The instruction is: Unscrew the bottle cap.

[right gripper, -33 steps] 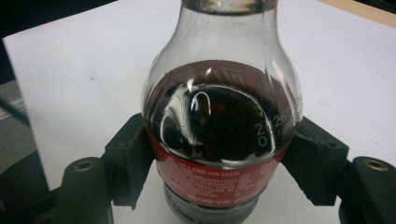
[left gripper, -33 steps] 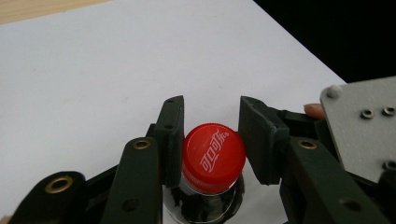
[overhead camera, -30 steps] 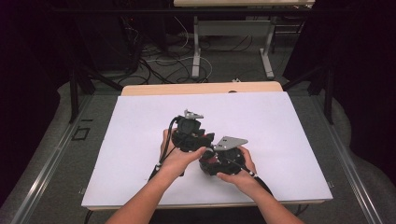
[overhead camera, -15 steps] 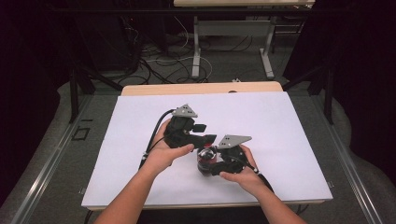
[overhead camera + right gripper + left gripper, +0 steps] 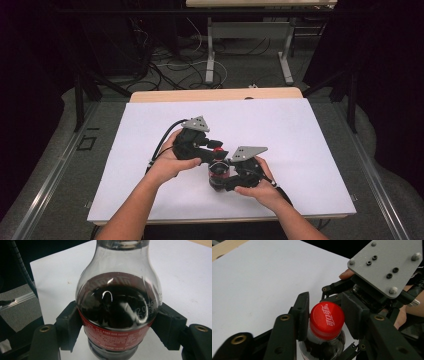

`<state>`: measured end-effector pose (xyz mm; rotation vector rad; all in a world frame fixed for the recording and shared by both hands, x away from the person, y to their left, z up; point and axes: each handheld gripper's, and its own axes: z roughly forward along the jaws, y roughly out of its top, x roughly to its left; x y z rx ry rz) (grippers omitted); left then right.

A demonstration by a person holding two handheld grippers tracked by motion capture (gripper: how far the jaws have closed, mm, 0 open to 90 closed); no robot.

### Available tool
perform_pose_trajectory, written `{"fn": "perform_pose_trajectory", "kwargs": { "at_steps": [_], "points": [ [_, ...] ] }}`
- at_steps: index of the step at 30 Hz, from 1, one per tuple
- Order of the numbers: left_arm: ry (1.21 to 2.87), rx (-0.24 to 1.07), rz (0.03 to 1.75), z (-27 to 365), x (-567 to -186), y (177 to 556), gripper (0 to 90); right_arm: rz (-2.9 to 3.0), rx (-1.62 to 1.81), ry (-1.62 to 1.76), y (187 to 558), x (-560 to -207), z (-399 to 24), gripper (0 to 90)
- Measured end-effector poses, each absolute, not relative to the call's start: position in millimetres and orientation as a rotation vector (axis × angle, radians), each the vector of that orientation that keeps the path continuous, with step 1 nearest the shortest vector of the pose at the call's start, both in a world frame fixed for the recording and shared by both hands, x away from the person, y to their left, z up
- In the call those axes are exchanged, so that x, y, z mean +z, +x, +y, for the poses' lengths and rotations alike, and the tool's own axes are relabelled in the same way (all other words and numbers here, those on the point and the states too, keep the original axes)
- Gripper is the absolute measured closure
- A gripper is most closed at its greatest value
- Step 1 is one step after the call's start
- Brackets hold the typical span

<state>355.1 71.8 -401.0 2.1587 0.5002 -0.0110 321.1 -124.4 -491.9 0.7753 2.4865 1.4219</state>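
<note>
Left gripper (image 5: 212,148) regripped, jaws just closing on cap (image 5: 327,320) | right gripper (image 5: 117,326) clamps bottle (image 5: 117,307) | step: unscrewing | next: twist cap, keep bottle steady

bottle (image 5: 117,307): small clear plastic cola bottle, dark drink up to the shoulder, red label band around the lower body
cap (image 5: 327,320): red screw cap with white script, still seated on the neck
pose: upright, neck at 12 o'clock in the right gripper view
grip: body is pinched at 3 and 9 o'clock, cap is squeezed the same way
place: on the white table (image 5: 300,130), near the front edge, roughly 6 o'clock from its middle
</note>
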Motion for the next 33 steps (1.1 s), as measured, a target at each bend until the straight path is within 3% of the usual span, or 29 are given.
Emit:
{"fn": "perform_pose_trajectory", "kwargs": {
  "at_steps": [5,16,20,24,28,33],
  "points": [
    [2.157,0.003,0.579,70.0,-399.8,351.3,60.9,2.476,1.405,0.793,319.8,-492.2,-123.4,29.8],
    [2.069,0.14,1.052,48.5,-396.9,335.8,60.9,2.427,1.337,0.843,319.6,-493.9,-122.7,29.8],
    [2.053,0.165,1.137,43.4,-396.8,332.8,61.0,2.429,1.309,0.841,319.2,-495.6,-121.4,29.8],
    [2.05,0.157,1.136,42.3,-395.4,333.1,59.3,2.431,1.317,0.842,319.4,-494.8,-122.4,29.8],
    [2.055,0.087,1.015,50.0,-392.5,339.1,46.4,2.422,1.354,0.848,320.5,-493.4,-124.7,29.8],
    [2.067,0.067,0.831,62.3,-391.0,346.0,41.8,2.433,1.372,0.827,320.8,-491.9,-126.1,29.8]
  ]
}}
